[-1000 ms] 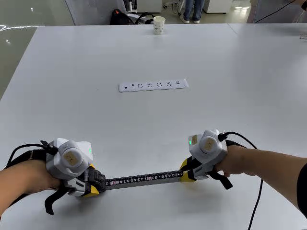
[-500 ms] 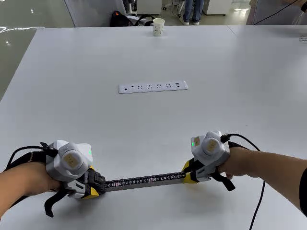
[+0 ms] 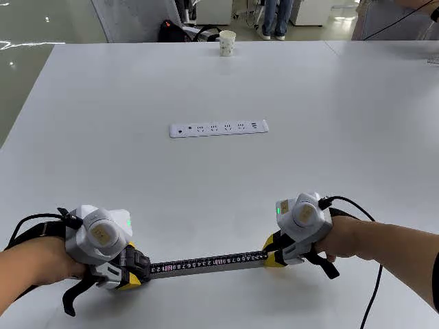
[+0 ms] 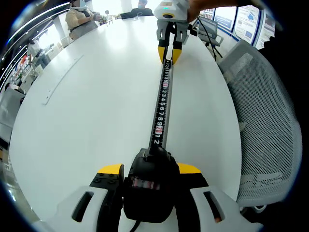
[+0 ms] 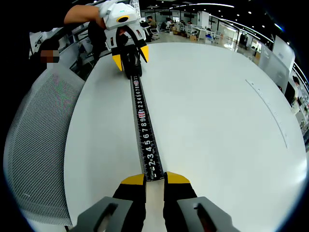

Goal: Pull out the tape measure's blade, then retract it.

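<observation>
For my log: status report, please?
Left hand-held gripper shut on tape measure case. Right hand-held gripper shut on blade, extended between them. Nothing obstructs.

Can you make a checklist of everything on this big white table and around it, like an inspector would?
Surface: white table, smooth and glossy.
Job's things: black tape measure, its blade pulled out between the grippers, near the table's front edge.
Clutter: power strip mid-table; paper cup at the far edge.
Grippers: left gripper shut on the tape measure; right gripper shut on the blade's tip.
Cables: black cable trailing from the right gripper.
Surroundings: mesh chair beside the table; people standing beyond the far edge.
</observation>
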`<state>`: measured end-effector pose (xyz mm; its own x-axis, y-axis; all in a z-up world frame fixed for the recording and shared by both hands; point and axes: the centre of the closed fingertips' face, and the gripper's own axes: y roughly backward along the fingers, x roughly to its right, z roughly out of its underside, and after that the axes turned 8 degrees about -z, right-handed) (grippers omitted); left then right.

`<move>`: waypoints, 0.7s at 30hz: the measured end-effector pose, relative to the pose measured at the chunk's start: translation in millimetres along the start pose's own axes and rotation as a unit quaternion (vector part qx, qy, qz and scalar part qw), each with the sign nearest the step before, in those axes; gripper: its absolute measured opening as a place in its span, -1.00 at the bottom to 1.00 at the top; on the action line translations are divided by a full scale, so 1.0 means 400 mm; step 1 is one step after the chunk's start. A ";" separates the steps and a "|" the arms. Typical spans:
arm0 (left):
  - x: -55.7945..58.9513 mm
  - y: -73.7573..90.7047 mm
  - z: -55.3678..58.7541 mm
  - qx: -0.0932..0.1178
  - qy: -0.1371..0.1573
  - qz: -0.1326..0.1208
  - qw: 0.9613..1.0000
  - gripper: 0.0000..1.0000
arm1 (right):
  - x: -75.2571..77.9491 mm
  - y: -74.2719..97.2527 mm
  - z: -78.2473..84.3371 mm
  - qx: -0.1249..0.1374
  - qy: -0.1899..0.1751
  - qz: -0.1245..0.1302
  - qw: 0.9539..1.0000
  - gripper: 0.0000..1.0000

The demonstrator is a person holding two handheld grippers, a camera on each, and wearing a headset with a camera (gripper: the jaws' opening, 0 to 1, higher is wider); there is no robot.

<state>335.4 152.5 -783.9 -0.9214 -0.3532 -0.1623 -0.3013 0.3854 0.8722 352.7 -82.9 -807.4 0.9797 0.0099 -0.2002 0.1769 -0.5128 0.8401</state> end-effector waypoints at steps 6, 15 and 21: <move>-0.002 -0.001 0.001 0.001 0.001 -0.001 1.000 -0.27 | 0.001 -0.001 0.000 0.000 0.001 0.002 1.000 -0.81; -0.007 -0.001 -0.005 0.013 0.012 0.000 1.000 -0.26 | -0.001 -0.003 -0.004 -0.038 0.032 -0.003 0.999 -0.78; -0.008 0.001 -0.004 0.012 0.006 -0.001 1.000 -0.27 | -0.001 -0.003 -0.002 -0.050 0.047 -0.002 0.998 -0.77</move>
<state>338.7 152.2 -782.3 -0.9176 -0.3646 -0.1582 -0.3093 0.4051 0.8604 352.3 -81.5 -808.1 0.9827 0.0951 -0.1592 0.1847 -0.4248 0.8862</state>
